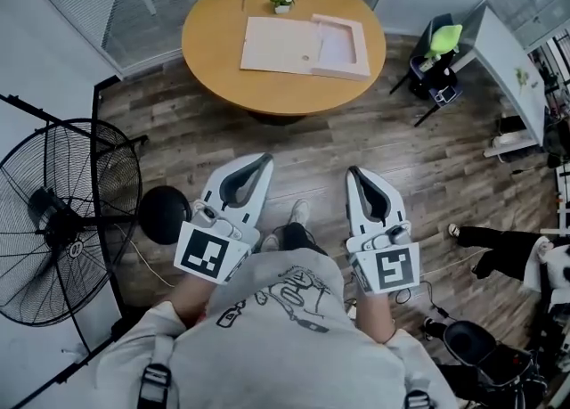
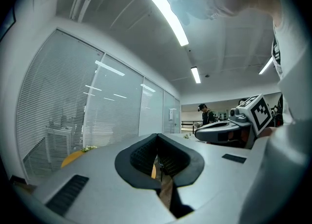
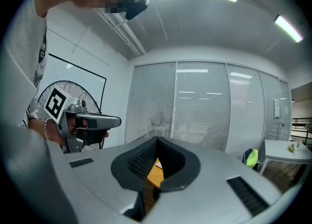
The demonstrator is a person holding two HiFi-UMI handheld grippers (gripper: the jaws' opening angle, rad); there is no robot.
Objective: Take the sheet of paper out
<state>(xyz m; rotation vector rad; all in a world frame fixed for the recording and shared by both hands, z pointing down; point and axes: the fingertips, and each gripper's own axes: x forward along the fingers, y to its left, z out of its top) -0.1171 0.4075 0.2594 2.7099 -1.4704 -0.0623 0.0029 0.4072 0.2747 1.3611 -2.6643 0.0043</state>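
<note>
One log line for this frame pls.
phase: pre-reach | left gripper: shut, empty | right gripper: shut, empty | open box: flat on round table, ahead of both grippers, untouched

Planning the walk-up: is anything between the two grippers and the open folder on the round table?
Nothing visible does. Bare wood floor lies between the left gripper, the right gripper and the round table, and the open folder lies uncovered on it. The standing fan is off to the left, beside the path.
</note>
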